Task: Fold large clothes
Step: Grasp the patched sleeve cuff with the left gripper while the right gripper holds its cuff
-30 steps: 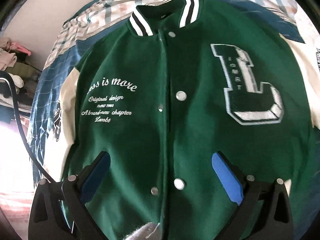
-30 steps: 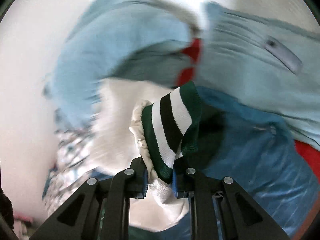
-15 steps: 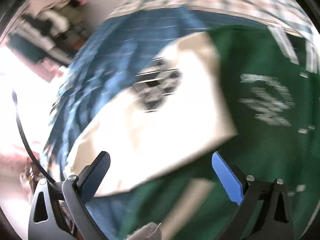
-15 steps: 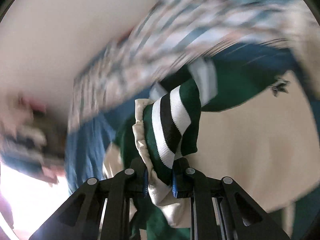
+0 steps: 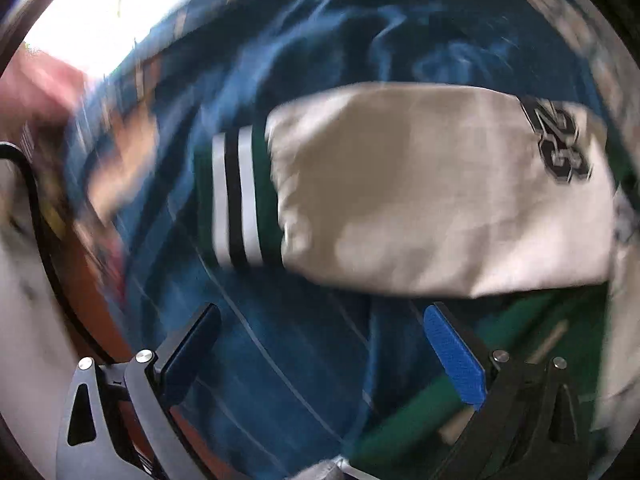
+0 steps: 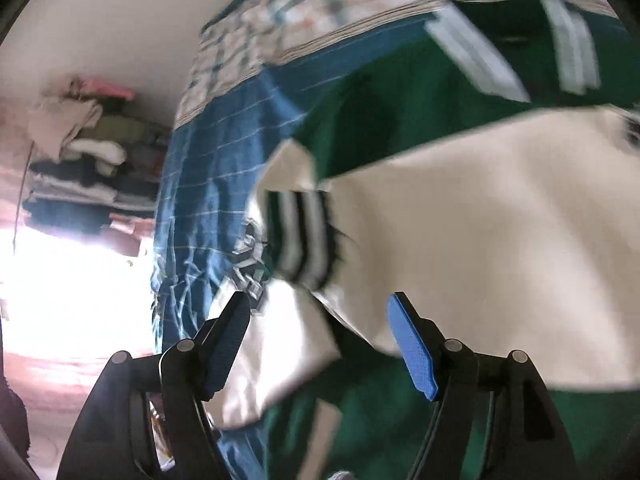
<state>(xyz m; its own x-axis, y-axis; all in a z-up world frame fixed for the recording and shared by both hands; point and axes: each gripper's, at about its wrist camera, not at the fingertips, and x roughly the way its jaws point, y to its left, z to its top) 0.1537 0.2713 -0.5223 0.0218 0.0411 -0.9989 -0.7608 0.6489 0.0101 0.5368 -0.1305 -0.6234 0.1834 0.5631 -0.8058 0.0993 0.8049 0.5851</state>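
1. As its jaws open, the right gripper (image 6: pixel 318 338) lets go of a striped cuff (image 6: pixel 304 236), which lies just ahead of the pads on the green jacket (image 6: pixel 380 128).
2. Wide and empty, the left gripper (image 5: pixel 320 344) points down at the other cream sleeve (image 5: pixel 432 188), lying just beyond its jaws on the blue bedspread (image 5: pixel 280 360).
3. Likely next: grasp that sleeve's cuff (image 5: pixel 236 196) and fold it across.

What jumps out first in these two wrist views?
In the left wrist view, a cream sleeve with a striped green cuff and a black number patch lies across the blue bedsheet, above the open left gripper. In the right wrist view, the right gripper is opening, a similar striped cuff lying free above its fingers on the green varsity jacket.
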